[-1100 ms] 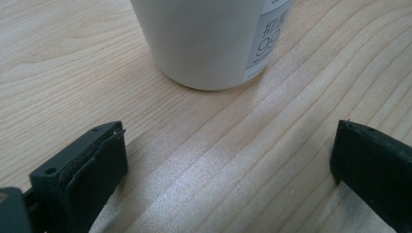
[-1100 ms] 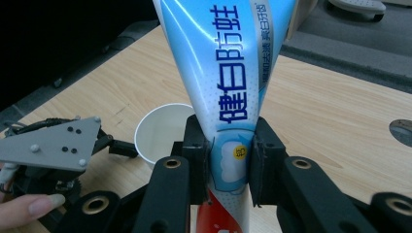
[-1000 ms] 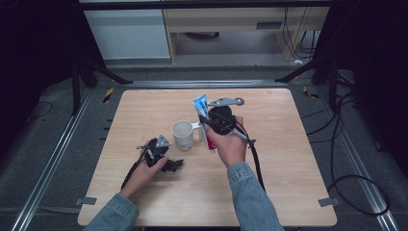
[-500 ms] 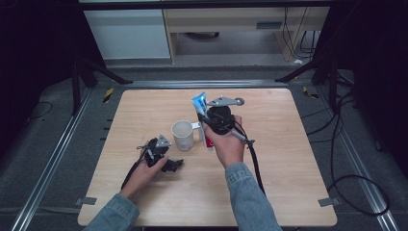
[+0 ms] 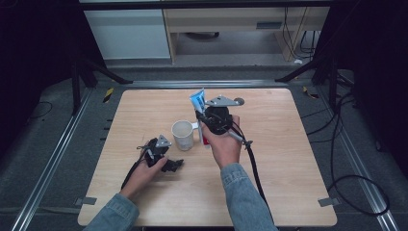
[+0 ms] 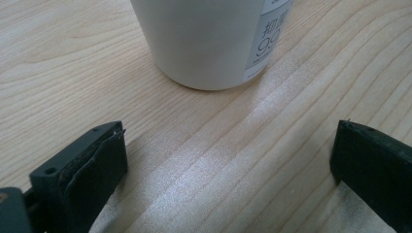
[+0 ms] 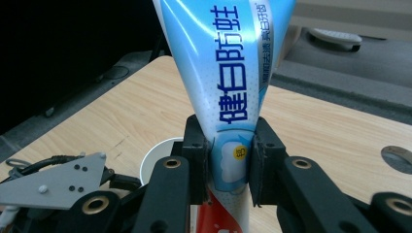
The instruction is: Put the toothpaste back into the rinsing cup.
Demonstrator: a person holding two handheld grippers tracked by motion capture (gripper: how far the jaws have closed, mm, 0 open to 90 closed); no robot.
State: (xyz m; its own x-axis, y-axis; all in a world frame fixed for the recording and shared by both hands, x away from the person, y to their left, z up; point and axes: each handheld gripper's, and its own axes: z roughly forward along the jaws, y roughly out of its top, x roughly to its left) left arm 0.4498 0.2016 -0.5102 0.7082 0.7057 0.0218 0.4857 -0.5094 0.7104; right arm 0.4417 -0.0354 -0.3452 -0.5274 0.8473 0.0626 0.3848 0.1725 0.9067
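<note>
Here, high view: the right gripper (image 5: pixel 201 114) holds a tube (image 5: pixel 197 100) upright near the middle of the table (image 5: pixel 288 163), toward its far edge, just beside a white cup (image 5: pixel 183 134). The left gripper (image 5: pixel 174 164) rests low on the table toward the near-left corner, jaws pointing at the cup.

Left gripper view: both black jaws stand wide apart with only pale, straight-grained wood between them. The cup (image 6: pixel 204 41) stands ahead, smooth, matte and slightly tapered, bearing a printed label.

Right gripper view: the jaws are clamped on the tube (image 7: pixel 228 92) at its narrow lower body, where blue print meets red; the flat crimped end fans out above. The film is glossy and soft, and the wall dents slightly under the pads. Judged light but slippery and pliant, it is best taken low, near the stiffer shoulder, with moderate pressure. The cup rim (image 7: pixel 155 155) shows below.
</note>
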